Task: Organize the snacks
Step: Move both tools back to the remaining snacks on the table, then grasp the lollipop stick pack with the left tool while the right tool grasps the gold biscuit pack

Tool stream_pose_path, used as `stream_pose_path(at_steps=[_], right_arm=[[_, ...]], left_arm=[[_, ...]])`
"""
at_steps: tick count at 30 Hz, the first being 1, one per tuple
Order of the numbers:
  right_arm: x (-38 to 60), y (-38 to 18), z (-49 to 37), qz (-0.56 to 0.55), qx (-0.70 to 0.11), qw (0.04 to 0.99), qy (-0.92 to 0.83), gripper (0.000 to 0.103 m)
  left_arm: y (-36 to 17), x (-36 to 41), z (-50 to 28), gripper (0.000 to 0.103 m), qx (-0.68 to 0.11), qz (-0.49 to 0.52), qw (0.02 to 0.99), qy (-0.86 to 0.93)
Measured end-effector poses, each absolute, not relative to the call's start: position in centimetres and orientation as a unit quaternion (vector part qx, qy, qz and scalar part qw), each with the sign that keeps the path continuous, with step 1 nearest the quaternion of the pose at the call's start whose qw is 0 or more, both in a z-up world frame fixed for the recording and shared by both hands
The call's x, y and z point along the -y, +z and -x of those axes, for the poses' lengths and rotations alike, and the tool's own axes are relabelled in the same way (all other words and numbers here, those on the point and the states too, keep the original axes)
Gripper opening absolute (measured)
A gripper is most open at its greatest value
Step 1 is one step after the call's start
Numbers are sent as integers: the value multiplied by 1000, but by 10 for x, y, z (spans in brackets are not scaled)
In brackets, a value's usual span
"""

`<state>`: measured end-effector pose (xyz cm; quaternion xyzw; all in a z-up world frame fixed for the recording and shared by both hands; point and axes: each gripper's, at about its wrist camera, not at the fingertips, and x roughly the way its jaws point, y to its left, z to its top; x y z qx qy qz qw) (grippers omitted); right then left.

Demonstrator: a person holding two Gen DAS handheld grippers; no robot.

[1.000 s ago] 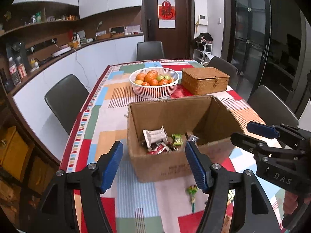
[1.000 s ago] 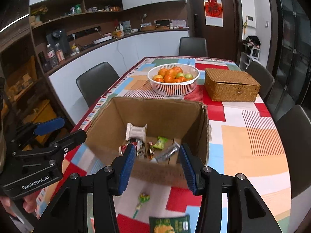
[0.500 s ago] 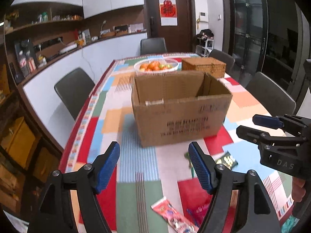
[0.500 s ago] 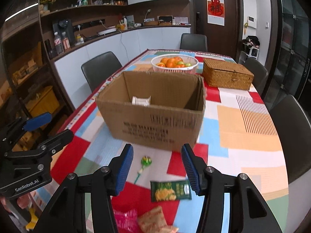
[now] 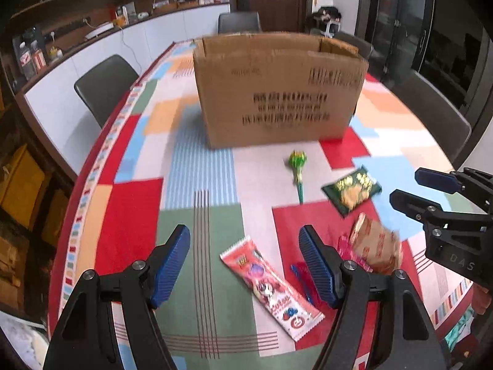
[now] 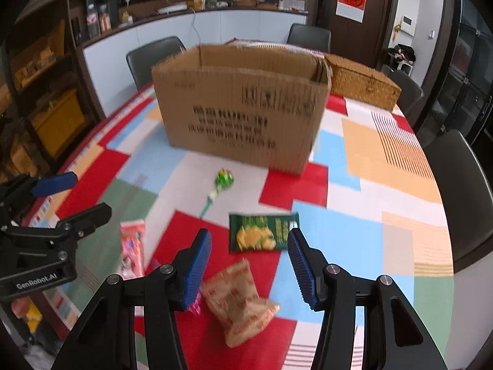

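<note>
Just now, both blue-padded black grippers are hanging over the near end of the patchwork tablecloth-covered table [image 5: 197,160] with their jaws apart and nothing between them. The left gripper [image 5: 245,265] has just been opening; a long red-and-white snack wrapper with a cartoon print [image 5: 271,289] is lying flat below its gap, untouched, beside a small blue wrapper [image 5: 300,280] half hidden by its right finger. The right gripper [image 6: 249,265] is released too, and it is hovering above a tan crinkled snack bag [image 6: 240,299] and a dark green chip packet [image 6: 262,231].

A green-wrapped lollipop on a stick [image 6: 220,188] is lying alone, between the loose snacks and the open brown cardboard box with black printing [image 6: 243,108] — that box is standing farther back and is blocking most of the table behind it. Only a corner of a woven wicker lidded basket [image 6: 363,84] is peeking out to its right in the right wrist view. Dark padded chairs [image 5: 104,83] are ringing the table, and a counter with bottles is running along the far wall.

Motion blur is smearing the box print and the packet labels, so no text is readable. A pink wrapper [image 6: 195,306] is mostly covered by the right gripper's left finger, and the box's contents are hidden from this low angle.
</note>
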<state>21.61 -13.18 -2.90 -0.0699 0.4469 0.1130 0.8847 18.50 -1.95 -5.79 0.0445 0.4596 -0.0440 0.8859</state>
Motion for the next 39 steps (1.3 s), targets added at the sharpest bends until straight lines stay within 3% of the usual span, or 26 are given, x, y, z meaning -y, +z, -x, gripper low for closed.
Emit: stream_pose_path(at_steps=[15,33,37,39], right_arm=[[136,-76,-195,100,-512,845,114,53],[121,-93,-204,122,-521,835,129,53],[118,-94,-209,133,-520,833,133,58],[116,-95,-212,136,-523,830,140,60]], left_arm=[[-107,30,-183,73,-515,-68,853,-47],[-136,18,-187,73,-549,-54,833,-43],[-136,18,-188,69,-551,-47,832,-47],[-136,19,-187,62,-548,-45,834,-53]])
